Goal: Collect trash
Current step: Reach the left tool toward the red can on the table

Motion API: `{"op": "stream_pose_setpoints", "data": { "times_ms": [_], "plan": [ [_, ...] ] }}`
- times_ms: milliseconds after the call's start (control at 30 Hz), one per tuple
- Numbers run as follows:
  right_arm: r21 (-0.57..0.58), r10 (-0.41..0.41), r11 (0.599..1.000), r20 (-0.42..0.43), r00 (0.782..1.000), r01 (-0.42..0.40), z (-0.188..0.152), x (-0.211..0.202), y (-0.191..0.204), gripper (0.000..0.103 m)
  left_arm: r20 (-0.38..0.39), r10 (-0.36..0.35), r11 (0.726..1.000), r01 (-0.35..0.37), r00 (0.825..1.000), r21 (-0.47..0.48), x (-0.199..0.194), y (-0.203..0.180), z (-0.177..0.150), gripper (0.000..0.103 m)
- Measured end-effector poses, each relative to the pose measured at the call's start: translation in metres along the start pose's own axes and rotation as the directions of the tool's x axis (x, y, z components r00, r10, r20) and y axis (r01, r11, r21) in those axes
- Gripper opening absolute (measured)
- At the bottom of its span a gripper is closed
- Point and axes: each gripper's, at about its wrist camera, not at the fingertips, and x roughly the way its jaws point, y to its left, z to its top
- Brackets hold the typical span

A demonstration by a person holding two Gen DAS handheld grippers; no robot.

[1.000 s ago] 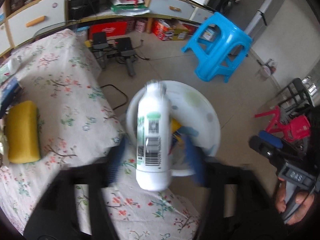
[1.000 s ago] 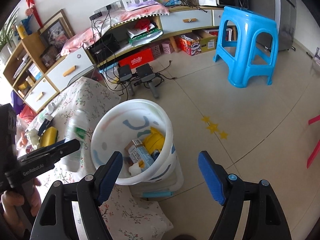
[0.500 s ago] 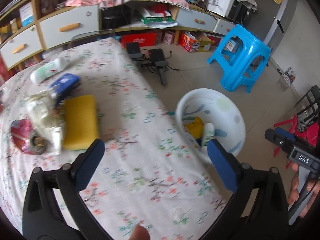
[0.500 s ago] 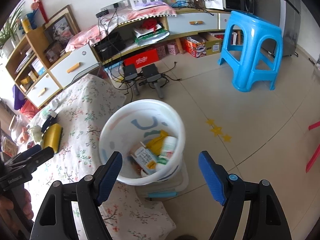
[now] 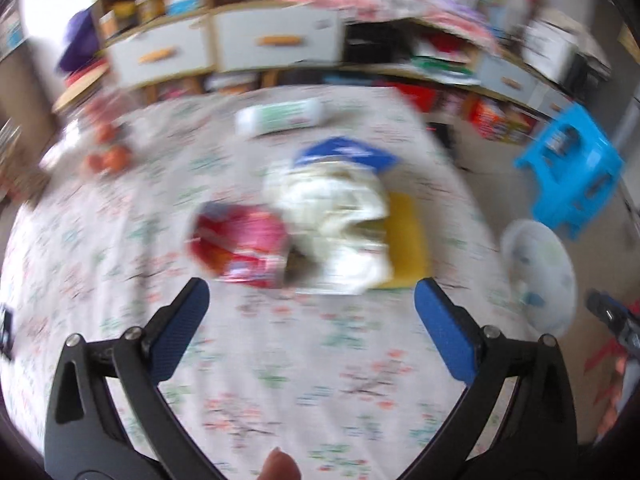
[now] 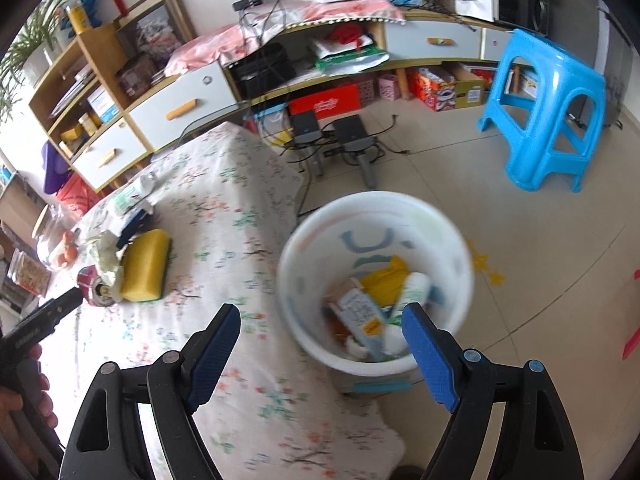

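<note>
Reaching for the next piece, I judge it best to slow my left gripper (image 5: 308, 308) first, since its view is smeared, then pick one item and straddle it squarely before closing. Its jaws are spread wide with nothing between them. The can (image 5: 240, 246) and the wrapper (image 5: 340, 224) lie touching on the table (image 5: 320, 380), just ahead of the fingertips; the sponge (image 5: 406, 240) sits beside them, the bottle (image 5: 280, 118) farther back. My right gripper (image 6: 320, 344), also agape and empty, hovers by the bin (image 6: 292, 288), which stands on the floor against the table edge, already holding trash.
</note>
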Motion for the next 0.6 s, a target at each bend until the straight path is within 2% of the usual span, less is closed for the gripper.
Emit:
{"op": "stream_pose_setpoints", "data": {
  "times_ms": [67, 200, 333, 600],
  "plan": [
    [-0.018, 0.002, 1.000, 0.001, 1.000, -0.002, 0.003, 0.004, 0.014, 0.084, -0.034, 0.037, 0.995, -0.039, 0.999, -0.087, 0.010, 0.025, 0.004, 0.102],
    [-0.055, -0.021, 0.998, -0.003, 1.000, 0.021, 0.009, 0.017, 0.037, 0.084, -0.099, 0.036, 0.974, -0.057, 0.994, -0.218, 0.032, 0.055, 0.013, 0.102],
    [-0.062, -0.026, 0.998, -0.025, 0.999, 0.024, 0.014, 0.032, 0.052, 0.084, -0.113, 0.005, 0.961, -0.036, 0.994, -0.275, 0.051, 0.062, 0.021, 0.102],
    [-0.083, -0.035, 0.996, -0.051, 0.998, 0.031, 0.025, 0.053, 0.073, 0.084, -0.128, -0.034, 0.928, -0.016, 0.991, -0.373, 0.084, 0.070, 0.032, 0.093]
  ]
}}
